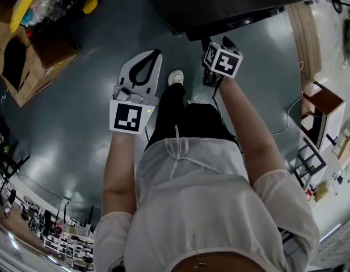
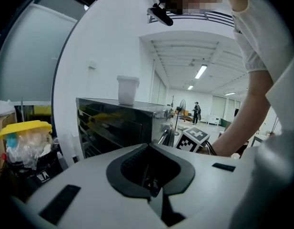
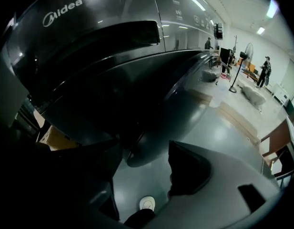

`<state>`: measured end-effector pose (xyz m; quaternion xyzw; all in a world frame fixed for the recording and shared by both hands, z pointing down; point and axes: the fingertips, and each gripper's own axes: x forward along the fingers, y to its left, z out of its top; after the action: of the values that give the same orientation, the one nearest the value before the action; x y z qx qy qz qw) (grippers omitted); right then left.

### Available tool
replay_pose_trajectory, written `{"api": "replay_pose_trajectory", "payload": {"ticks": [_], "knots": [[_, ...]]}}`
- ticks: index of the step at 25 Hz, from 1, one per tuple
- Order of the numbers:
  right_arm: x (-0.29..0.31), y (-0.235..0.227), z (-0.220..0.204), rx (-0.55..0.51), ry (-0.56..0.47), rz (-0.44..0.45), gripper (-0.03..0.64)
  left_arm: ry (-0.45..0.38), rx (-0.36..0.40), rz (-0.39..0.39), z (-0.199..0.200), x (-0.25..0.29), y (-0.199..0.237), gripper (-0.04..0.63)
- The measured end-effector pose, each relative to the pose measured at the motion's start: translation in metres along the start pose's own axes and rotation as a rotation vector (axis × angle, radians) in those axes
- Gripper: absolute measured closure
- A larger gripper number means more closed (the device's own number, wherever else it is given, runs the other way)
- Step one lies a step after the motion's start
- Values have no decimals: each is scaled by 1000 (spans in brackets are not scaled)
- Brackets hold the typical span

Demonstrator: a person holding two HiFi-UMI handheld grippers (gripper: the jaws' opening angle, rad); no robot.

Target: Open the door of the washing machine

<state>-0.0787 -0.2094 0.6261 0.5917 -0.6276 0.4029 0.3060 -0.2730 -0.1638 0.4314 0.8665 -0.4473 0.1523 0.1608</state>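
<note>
The dark grey washing machine (image 1: 237,4) stands at the top of the head view; its round door (image 3: 151,104) bulges out below the control panel in the right gripper view. My right gripper (image 3: 142,163) is close in front of the door, pointing steeply down. Its jaws stand apart, with floor and a shoe showing through the gap; nothing is pressed between them. Its marker cube (image 1: 223,60) sits just before the machine. My left gripper (image 1: 154,54) hangs over the floor to the left of it, white jaws closed together and empty (image 2: 154,190).
A white cup (image 2: 127,89) stands on top of the machine. Cardboard boxes (image 1: 33,61) and a yellow-lidded bin (image 2: 23,128) crowd the left. My white shoe (image 1: 176,77) is between the grippers. A wooden cabinet (image 1: 322,103) and a cable (image 1: 288,123) lie to the right.
</note>
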Motion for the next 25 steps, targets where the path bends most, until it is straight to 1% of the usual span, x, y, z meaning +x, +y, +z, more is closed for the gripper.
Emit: {"api": "replay_pose_trajectory", "payload": {"ticks": [3,7,12,19,25], "knots": [[8,1,0,29,1,-14,346,14,-1,-9,-8,4,0,574],[7,6,1,19,-2,-12,424,20,2,-13,-13,7,-4,574],[6,6,0,56,7,-3,443,28,13,-14,-13,3,-12,574],[2,0,-9,82,40,18,451,43,11,11,-22,-1,-24,574],[-11,-18,-28,71,83,41,463,46,10,13,-27,6,-50,574]]}}
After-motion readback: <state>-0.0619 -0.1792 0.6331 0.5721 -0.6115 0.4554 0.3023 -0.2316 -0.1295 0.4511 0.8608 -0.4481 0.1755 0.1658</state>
